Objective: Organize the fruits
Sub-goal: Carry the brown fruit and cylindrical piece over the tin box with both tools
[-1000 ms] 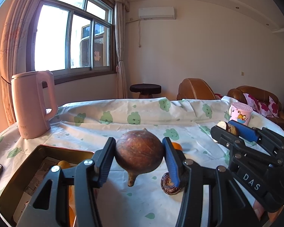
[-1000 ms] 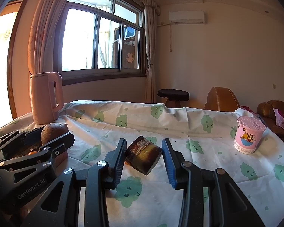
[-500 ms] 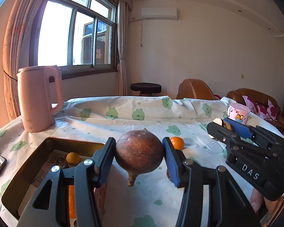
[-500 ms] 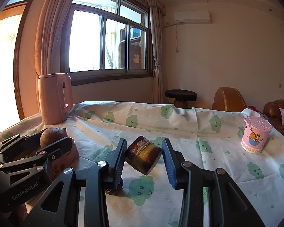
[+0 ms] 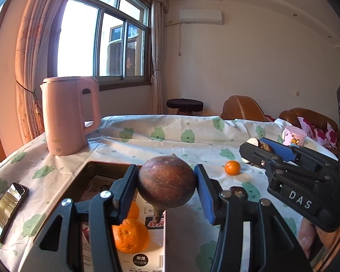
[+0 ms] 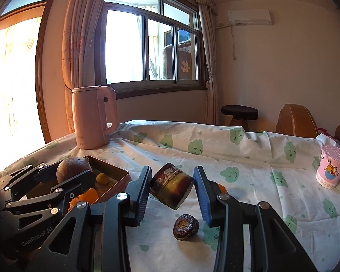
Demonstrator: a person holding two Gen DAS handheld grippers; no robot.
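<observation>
Pink tin tray (image 5: 88, 172) held oranges (image 5: 130, 238); left gripper (image 5: 167, 188) clamped a brown round fruit (image 5: 166, 184), stem down; right gripper (image 6: 172, 187) clamped a tilted dark chunk (image 6: 171, 185).

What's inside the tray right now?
The tray holds oranges on printed paper. The left gripper and its brown fruit hide part of the floor.

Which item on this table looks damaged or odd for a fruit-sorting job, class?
The piece held in the right gripper stands out: a dark brown chunk with blackened, scorched-looking patches, tilted between the fingers. A small shrivelled dark lump lies loose on the tablecloth below it, unlike the bright oranges in the tray.
</observation>
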